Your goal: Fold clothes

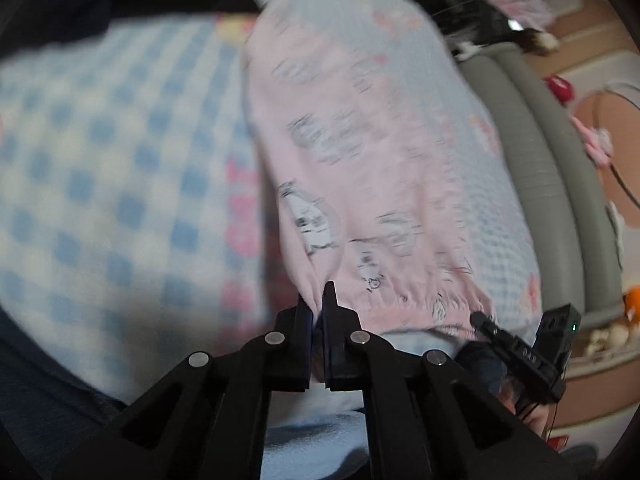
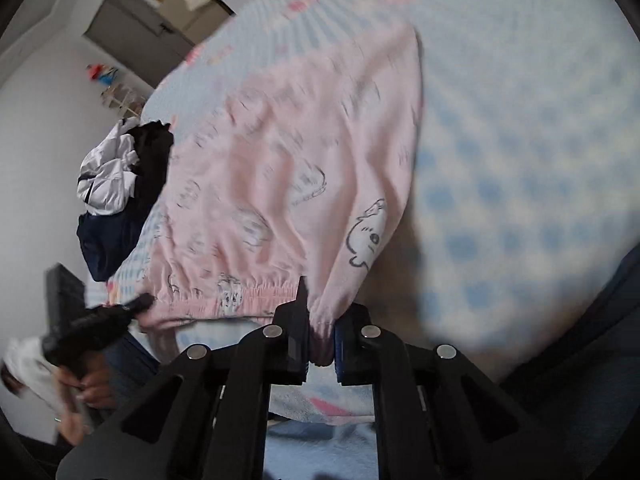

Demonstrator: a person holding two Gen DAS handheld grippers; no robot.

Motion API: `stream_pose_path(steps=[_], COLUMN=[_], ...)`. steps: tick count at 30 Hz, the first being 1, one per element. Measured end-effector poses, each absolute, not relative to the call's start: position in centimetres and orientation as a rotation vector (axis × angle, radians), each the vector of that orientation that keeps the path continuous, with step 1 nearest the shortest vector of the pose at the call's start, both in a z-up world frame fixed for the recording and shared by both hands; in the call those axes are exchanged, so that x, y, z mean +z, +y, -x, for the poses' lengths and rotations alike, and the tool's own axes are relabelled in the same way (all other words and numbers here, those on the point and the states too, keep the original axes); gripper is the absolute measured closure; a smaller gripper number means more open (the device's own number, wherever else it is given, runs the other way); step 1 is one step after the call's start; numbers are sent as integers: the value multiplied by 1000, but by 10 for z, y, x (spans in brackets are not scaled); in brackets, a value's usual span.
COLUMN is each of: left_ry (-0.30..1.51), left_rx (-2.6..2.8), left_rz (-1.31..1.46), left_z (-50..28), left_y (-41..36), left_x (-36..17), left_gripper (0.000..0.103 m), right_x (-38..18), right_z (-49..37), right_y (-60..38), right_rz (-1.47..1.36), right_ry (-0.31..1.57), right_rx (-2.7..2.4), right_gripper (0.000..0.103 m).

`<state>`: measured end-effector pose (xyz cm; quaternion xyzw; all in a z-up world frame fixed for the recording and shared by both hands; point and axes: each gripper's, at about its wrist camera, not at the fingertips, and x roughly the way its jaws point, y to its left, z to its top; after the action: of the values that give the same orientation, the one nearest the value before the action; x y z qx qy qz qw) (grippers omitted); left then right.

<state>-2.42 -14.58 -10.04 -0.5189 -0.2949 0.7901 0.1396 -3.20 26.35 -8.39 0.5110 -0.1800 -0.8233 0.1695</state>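
Nearest to me, the left black two-finger gripper [image 1: 318, 312] was pressed together on one corner of the elastic waistband, and the right black two-finger gripper [image 2: 320, 320] pinched the opposite corner, a bunch of pink cloth squeezed between its fingers. Between them hung the garment being folded: a pale pink cotton pair of pyjama bottoms printed with little grey cartoon animals [image 1: 360, 152]. It looked soft and thin, its gathered waist stretched across from one gripper to the other, while the rest trailed away from the tongs over the bed, rumpled and not yet laid flat. Both pictures were smeared, so I could not say whether its far end touched the bedding.

I judged this to be the opening step: the garment taken by the waist and lifted for spreading. The next move would call for both hands to keep the waistband taut and level, then lay the cloth down smooth on the bed before any fold was made.

Beneath it lay the blue-and-white checked bed cover with pink motifs [image 1: 100, 168]. Further off, at the bed's edge, sat a heap of dark navy and white clothes [image 2: 116, 188], presumably waiting their turn. Beyond that stood a white wall and a grey door [image 2: 136, 28].
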Motion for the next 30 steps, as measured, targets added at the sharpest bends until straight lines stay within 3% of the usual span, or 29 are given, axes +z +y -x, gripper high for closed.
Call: stream_pose_path(steps=[4,12,19,20,25,30], left_ry=[-793,-756,-571,-542,-415,-227], left_rx=[2281,2162,2301,2330,2326,2316], left_rz=[1554,1685,1603,1574,1490,1364], left_z=[15,14,34,43,130,232], left_y=[-153,-159,-177,-177,-152,-72], left_x=[-97,-131,-95,-89,-74,-64], left_gripper=[99,99,90,90,90,71], right_x=[-65,-104,-84,-85,-88,-92], right_z=[21,-2,22,38,114,191], right_y=[264,278,292,293,299,305], right_rz=[-1439,-1608,-1561,-1560,-1555,-1549], right_ry=[-468,-599,-512,-500,-439,-376], right_rx=[-2341,-2255,-2302,-2315,-2382,-2448], right_gripper=[96,95,75,70,70,57])
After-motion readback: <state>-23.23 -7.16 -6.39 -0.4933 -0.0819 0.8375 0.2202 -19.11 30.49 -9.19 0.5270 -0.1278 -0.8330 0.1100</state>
